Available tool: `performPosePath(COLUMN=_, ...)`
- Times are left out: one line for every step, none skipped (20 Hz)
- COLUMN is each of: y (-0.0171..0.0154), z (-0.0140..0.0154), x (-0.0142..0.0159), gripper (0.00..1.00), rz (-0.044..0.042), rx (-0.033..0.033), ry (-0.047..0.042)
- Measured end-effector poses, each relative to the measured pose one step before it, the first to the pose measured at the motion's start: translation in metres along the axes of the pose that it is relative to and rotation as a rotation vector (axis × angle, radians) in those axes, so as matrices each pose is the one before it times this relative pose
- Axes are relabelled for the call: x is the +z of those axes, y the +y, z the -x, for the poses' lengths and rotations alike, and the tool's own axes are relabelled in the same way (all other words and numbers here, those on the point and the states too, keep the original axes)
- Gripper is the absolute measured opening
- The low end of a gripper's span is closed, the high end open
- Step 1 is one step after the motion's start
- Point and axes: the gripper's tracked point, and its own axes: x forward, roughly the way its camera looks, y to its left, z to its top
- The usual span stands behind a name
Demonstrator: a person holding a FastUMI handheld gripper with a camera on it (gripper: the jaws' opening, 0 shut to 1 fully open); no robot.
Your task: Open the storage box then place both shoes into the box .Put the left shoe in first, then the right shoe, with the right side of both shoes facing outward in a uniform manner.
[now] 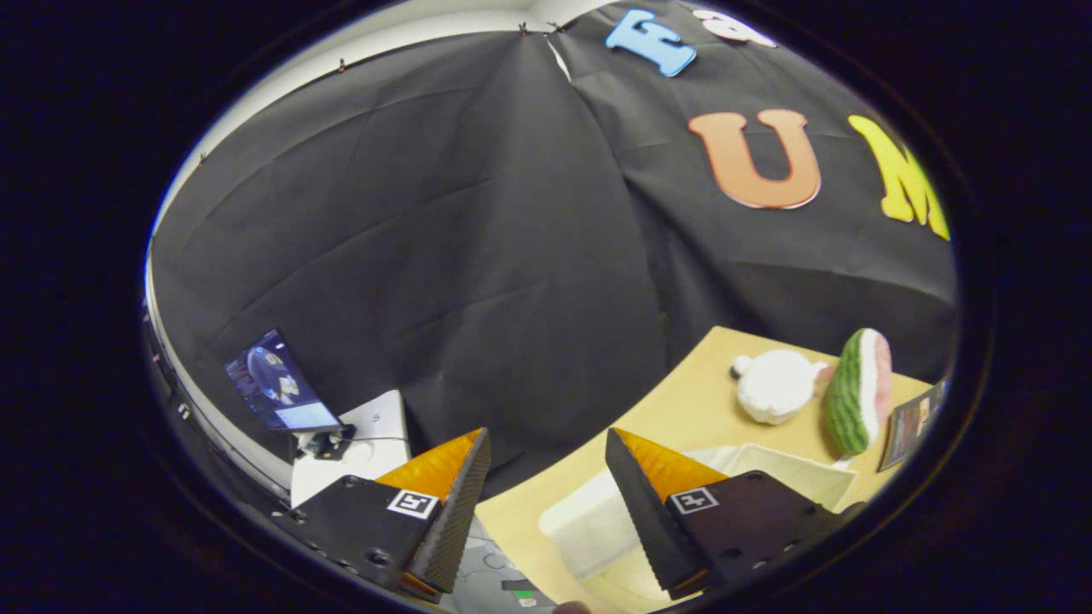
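My gripper point(548, 437) is open, held above the near corner of a light wooden table point(682, 409), and nothing is between its fingers. A white storage box point(589, 520) lies on the table just under and beside the right finger, which hides part of it. A pale flap or lid of the box point(793, 473) stretches out beyond that finger. Low between the fingers sits a grey thing point(490, 567), cut off so I cannot tell what it is.
A white plush toy point(772, 385) and a watermelon-slice toy point(857, 390) stand at the far side of the table, with a dark card point(909, 424) next to them. Off the table, beyond the left finger, a small screen point(277, 382) sits on a white stand point(367, 443).
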Motion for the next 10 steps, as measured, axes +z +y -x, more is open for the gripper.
performPosePath(y=-0.01745, z=0.01807, x=0.00342, gripper=0.82, rz=0.01241, rx=-0.05189, ry=-0.02732)
performPosePath(y=-0.01778, z=0.01920, x=0.00409, gripper=0.80, rz=0.01367, rx=-0.04937, ry=-0.02773)
performPosePath(y=-0.01971, z=0.02023, x=0.00209, gripper=0.80, rz=0.01691, rx=-0.04751, ry=-0.02653)
performPosePath(y=-0.02167, z=0.02288, x=0.00115, gripper=0.80, rz=0.02015, rx=-0.05157, ry=-0.02310)
performPosePath(y=-0.01870, z=0.01959, x=-0.00237, gripper=0.80, rz=0.01041, rx=-0.04104, ry=-0.01378)
performPosePath(y=-0.02135, z=0.02013, x=-0.00213, gripper=0.80, rz=-0.00148, rx=-0.04469, ry=-0.01231)
performPosePath(y=-0.02266, z=0.01962, x=-0.00356, gripper=0.80, rz=-0.00972, rx=-0.04766, ry=-0.00295)
performPosePath(y=-0.02450, z=0.02202, x=-0.00542, gripper=0.80, rz=-0.01833, rx=-0.04586, ry=-0.00214)
performPosePath(y=-0.02504, z=0.01482, x=-0.00582, gripper=0.80, rz=-0.01140, rx=-0.04446, ry=-0.00373)
performPosePath(y=-0.02920, z=0.01629, x=-0.00500, gripper=0.80, rz=-0.00883, rx=-0.05118, ry=-0.00685)
